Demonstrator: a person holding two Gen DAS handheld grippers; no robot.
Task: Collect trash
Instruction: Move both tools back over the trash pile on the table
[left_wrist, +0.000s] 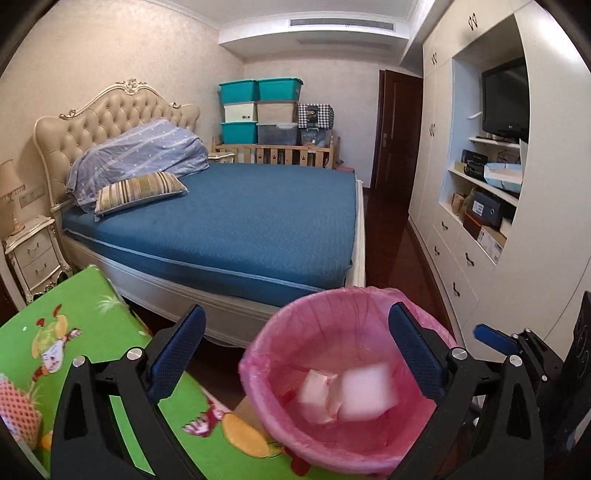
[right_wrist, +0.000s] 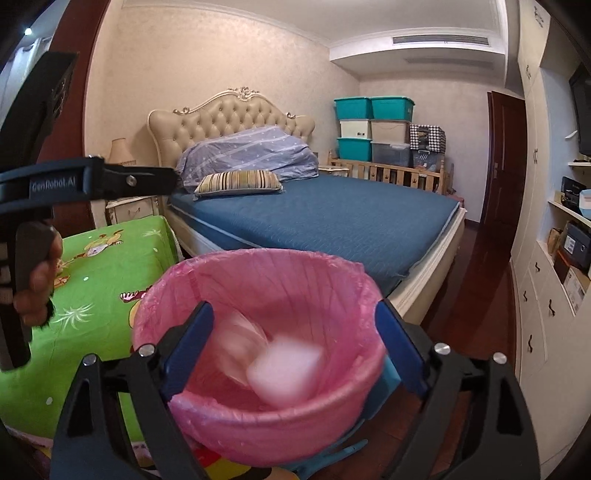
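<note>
With both our left gripper (left_wrist: 295, 347) and right gripper (right_wrist: 293, 341) fingers spread wide and empty, the blurred, seemingly falling white trash (right_wrist: 284, 373) lies directly below inside the pink bin (right_wrist: 184, 406).

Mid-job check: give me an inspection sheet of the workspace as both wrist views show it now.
Surface: green cartoon-print cloth covers a low table beside the bin.
Job's things: pink-lined bin; two pale, blurred pieces inside it.
Clutter: nothing seen on the visible cloth.
Grippers: left tongs open, nothing between them; right tongs open, empty, above the bin.
Cables: nothing seen.
Surroundings: bed with blue cover, stacked boxes, wardrobe shelves with a TV, nightstand, dark wood floor.
</note>
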